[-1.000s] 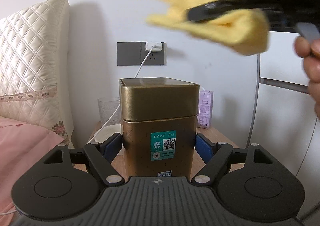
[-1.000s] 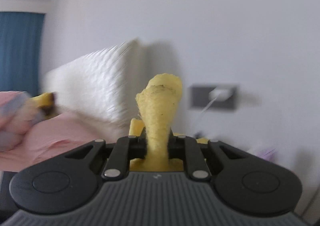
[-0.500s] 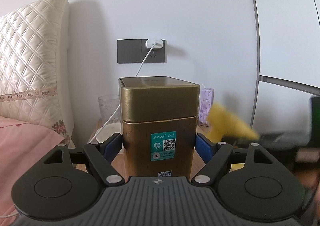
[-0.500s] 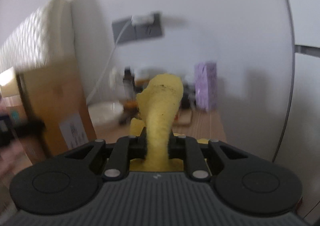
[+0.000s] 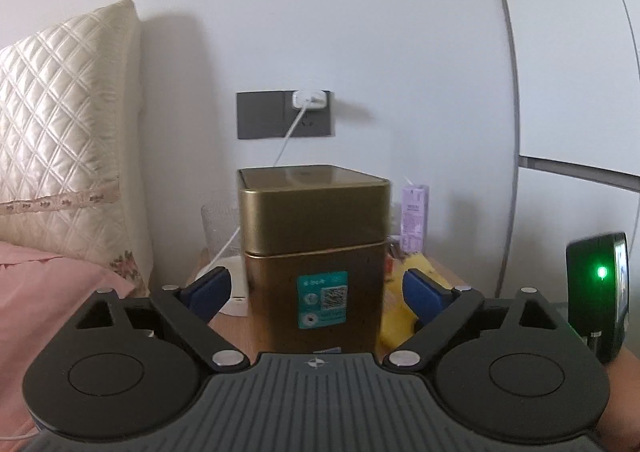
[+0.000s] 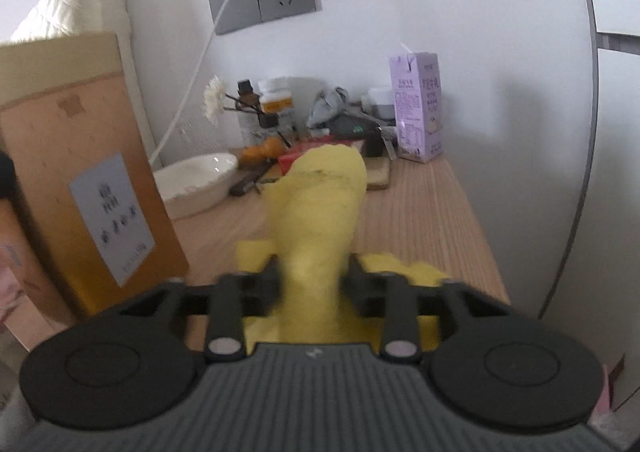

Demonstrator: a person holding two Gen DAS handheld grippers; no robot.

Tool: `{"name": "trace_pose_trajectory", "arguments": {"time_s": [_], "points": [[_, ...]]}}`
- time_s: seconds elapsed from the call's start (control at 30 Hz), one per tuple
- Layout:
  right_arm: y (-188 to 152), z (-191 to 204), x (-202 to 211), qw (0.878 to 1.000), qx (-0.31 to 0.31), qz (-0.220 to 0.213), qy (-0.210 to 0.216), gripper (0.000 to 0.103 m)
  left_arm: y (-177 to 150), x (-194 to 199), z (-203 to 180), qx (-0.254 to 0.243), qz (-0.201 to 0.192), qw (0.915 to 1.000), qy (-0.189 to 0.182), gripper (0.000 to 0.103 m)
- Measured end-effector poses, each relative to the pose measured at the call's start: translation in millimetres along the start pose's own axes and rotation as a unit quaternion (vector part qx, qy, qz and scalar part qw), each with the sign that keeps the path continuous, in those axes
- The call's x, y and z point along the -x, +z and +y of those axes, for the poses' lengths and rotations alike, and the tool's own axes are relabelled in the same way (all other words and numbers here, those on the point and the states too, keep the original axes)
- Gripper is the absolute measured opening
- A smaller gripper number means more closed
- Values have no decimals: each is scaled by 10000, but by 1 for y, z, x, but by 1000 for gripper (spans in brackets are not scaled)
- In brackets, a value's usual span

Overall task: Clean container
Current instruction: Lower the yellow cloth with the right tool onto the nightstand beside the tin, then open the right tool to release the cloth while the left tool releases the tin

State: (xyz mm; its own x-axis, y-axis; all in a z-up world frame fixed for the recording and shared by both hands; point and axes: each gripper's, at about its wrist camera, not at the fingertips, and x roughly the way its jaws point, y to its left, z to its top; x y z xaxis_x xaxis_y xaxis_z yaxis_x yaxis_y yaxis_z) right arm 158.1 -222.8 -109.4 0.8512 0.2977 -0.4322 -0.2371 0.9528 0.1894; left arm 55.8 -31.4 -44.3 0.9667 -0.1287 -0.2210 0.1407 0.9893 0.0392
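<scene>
A square gold tin point(image 5: 314, 256) with a lid and a teal label stands upright on the wooden bedside table point(image 6: 420, 220). My left gripper point(image 5: 316, 294) is open, its blue pads point(image 5: 206, 288) either side of the tin with small gaps. The tin also shows at the left of the right wrist view point(image 6: 80, 172). My right gripper point(image 6: 312, 280) is shut on a yellow cloth point(image 6: 320, 204), low over the table just right of the tin. The cloth also shows beside the tin in the left wrist view point(image 5: 394, 312).
At the back of the table stand a white dish point(image 6: 196, 180), a glass point(image 5: 218, 224), small bottles and a flower point(image 6: 256, 104), and a purple carton point(image 6: 418, 108). A charger cable point(image 6: 192, 84) hangs from the wall socket. A quilted pillow point(image 5: 60, 140) and pink bedding lie left.
My right gripper has swung down with the cloth from high above the tin to table level at the tin's right side. The left gripper and the tin have not moved.
</scene>
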Motion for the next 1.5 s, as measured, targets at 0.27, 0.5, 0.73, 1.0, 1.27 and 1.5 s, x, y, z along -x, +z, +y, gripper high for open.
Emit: {"name": "trace_pose_trajectory", "arguments": {"time_s": [0.27, 0.5, 0.73, 1.0, 1.27, 1.5], "points": [[16, 12, 35, 9992, 24, -356, 170, 74, 4, 18, 0, 6, -57, 10000, 16, 100], [31, 20, 79, 9970, -132, -688, 321, 78, 7, 45, 10, 74, -53, 9998, 178, 102], [35, 30, 123, 9947, -312, -860, 461, 80, 13, 72, 18, 79, -41, 9990, 430, 102], [34, 43, 155, 9944, -368, -876, 464, 84, 9, 99, 22, 256, -63, 9976, 647, 102], [27, 53, 168, 9955, -336, -755, 459, 85, 9, 107, 24, 306, -15, 9955, 895, 103], [20, 56, 172, 9966, -294, -650, 407, 87, 8, 109, 26, 394, 97, 9944, 973, 103]]}}
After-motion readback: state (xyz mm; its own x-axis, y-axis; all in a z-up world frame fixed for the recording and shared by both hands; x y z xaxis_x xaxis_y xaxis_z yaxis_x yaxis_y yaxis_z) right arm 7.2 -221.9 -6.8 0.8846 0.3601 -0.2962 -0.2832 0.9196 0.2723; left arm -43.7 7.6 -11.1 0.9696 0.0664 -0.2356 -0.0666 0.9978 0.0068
